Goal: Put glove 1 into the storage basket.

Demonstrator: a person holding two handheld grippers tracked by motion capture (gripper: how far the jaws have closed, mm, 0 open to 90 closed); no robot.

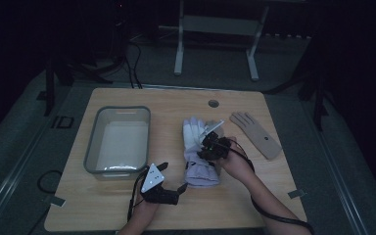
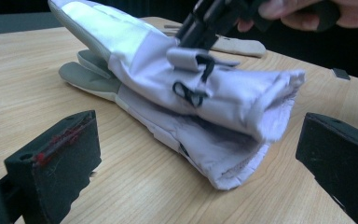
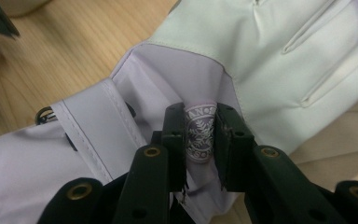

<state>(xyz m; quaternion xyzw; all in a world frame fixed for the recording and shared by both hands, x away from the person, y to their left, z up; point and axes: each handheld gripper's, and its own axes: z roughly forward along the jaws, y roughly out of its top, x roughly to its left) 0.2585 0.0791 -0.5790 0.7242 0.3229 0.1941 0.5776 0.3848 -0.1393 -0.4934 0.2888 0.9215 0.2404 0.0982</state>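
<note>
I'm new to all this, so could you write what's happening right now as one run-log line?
right gripper: shut on glove patch | left gripper: open, facing cuff, not touching | gloves: stacked on table | bin: left of gloves

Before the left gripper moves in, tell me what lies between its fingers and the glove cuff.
Nothing but bare wooden table. In the left gripper view, the left gripper stands open, short of the glove, whose cuff faces it.

High view dim, underexposed; surroundings beyond the bench [image 1: 127,205] near black, detail grainy. A faint glare strip on the tray [image 1: 94,147] near rim. Both tool views brighter, evenly lit, soft shadows under the glove [image 2: 168,88]. Nearest tool jaws slightly soft-focused.
</note>
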